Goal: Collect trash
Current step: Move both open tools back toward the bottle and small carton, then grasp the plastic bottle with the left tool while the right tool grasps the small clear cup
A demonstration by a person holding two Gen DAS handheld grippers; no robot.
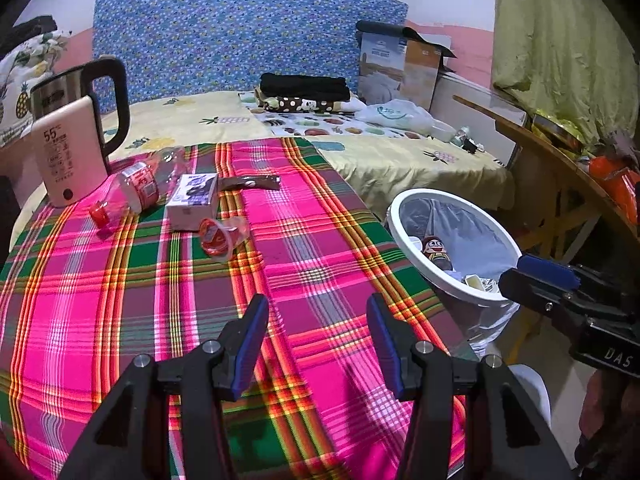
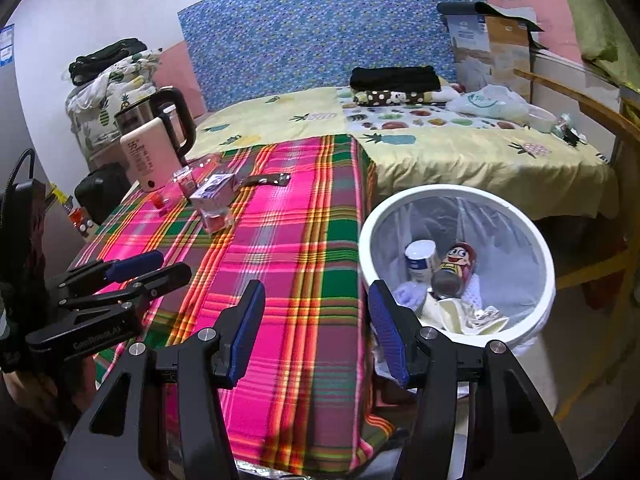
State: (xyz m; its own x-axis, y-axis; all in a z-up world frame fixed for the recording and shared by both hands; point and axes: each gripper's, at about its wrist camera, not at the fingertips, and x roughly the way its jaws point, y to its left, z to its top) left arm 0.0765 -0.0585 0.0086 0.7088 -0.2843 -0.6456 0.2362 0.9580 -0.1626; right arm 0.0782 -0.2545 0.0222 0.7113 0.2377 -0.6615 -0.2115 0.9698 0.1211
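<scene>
On the pink plaid tablecloth (image 1: pixel 304 248) lie a clear plastic bottle (image 1: pixel 140 188) with a red label, a small white and purple box (image 1: pixel 192 202), a crumpled clear cup (image 1: pixel 222 236) with red print, and a brown wrapper (image 1: pixel 250 182). In the right wrist view the same box (image 2: pixel 214 192), cup (image 2: pixel 218 216) and wrapper (image 2: pixel 266 180) sit at the far left of the table. My left gripper (image 1: pixel 316 304) is open and empty over the near cloth. Its neighbour, my right gripper (image 2: pixel 316 292), is open and empty by the table's right edge, beside the white lined bin (image 2: pixel 452 190).
A pink electric kettle (image 1: pixel 70 152) stands at the table's far left. The bin (image 1: pixel 432 193) holds a cartoon can, a cup and papers. Behind the table is a bed with folded clothes (image 1: pixel 304 88) and a plastic bag. Wooden furniture (image 1: pixel 560 176) is at the right.
</scene>
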